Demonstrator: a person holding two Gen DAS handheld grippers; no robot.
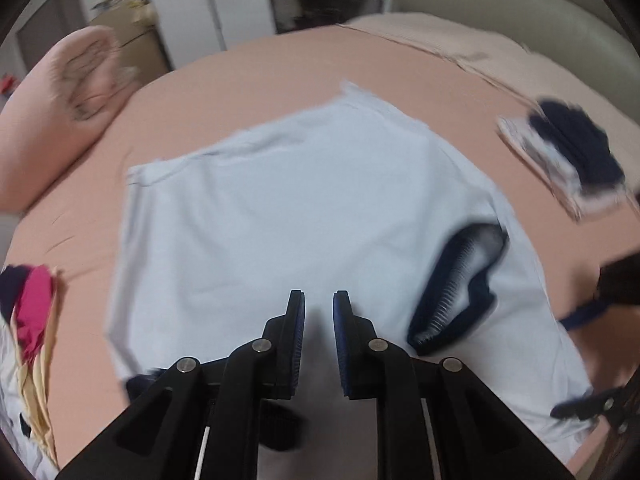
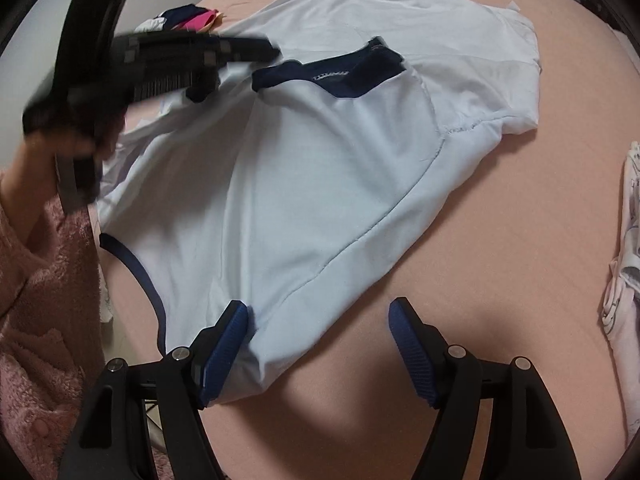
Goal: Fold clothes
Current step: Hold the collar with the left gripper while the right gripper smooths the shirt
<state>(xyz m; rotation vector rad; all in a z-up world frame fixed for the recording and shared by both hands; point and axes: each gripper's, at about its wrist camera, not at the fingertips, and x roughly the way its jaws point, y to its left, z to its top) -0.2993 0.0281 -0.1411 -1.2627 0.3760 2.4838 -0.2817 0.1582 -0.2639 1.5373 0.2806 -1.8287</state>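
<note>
Looking down both tools: my pale blue shirt [image 1: 280, 208] lies spread flat on the bed [image 1: 256, 68], and I place everything else from it.
Left tool [image 1: 319, 304]: hangs over the near part of the shirt, its pads almost together with only a thin gap, nothing caught between them.
Right tool [image 2: 318, 320]: spread wide at the shirt's near edge; the left pad [image 2: 224, 344] touches the cloth, the other stands apart over bare sheet.
Left view only: a pink pillow [image 1: 60, 120] well off the shirt's far left corner, a folded stack with a navy piece on top [image 1: 572, 152] to the shirt's right, and a cupboard and wall beyond the bed.
Right view only: the shirt's navy collar [image 2: 344, 74], the navy trim [image 2: 136, 272] along its near left edge, the stitched sleeve seam, my fuzzy pink sleeve [image 2: 44, 300], and a white patterned cloth [image 2: 624, 248] right of the shirt.
Both views: a small heap of magenta, navy and cream clothes [image 1: 32, 304] left of the shirt.
Containers: I can make out none holding anything.
</note>
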